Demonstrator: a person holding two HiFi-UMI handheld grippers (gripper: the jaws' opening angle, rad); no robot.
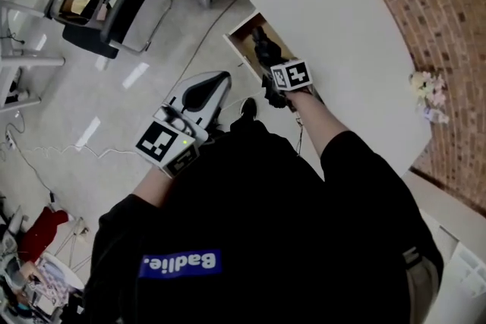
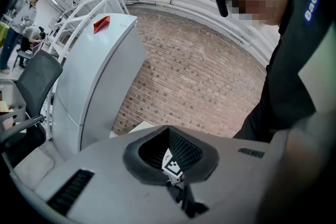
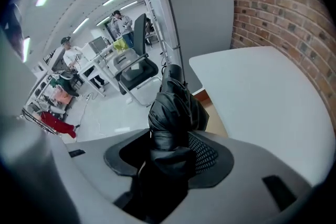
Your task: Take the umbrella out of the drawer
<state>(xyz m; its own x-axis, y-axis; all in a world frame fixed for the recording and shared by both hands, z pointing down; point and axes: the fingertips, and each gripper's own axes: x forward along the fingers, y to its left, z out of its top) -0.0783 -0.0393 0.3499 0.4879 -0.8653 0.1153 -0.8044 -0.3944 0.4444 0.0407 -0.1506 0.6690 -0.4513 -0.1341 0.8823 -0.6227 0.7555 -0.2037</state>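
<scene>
Only real writing I can spot is on my own black top (image 1: 250,193). It's a blue patch (image 1: 181,263) with white letters, "Badie." as far as I can make out, upside down in the head view. The left gripper view catches the same patch cut off at "Badi". Up from the patch, the left marker cube (image 1: 165,142) and the right marker cube (image 1: 291,75) only carry black-and-white squares, no letters. Far left of the patch in the left gripper view, a red tag (image 2: 102,23) sits on a white cabinet (image 2: 94,76), too small to read.

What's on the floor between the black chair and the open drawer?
In the head view, mostly bare shiny floor, crossed by one thin cable. The black chair and the drawer stand well apart.
</scene>
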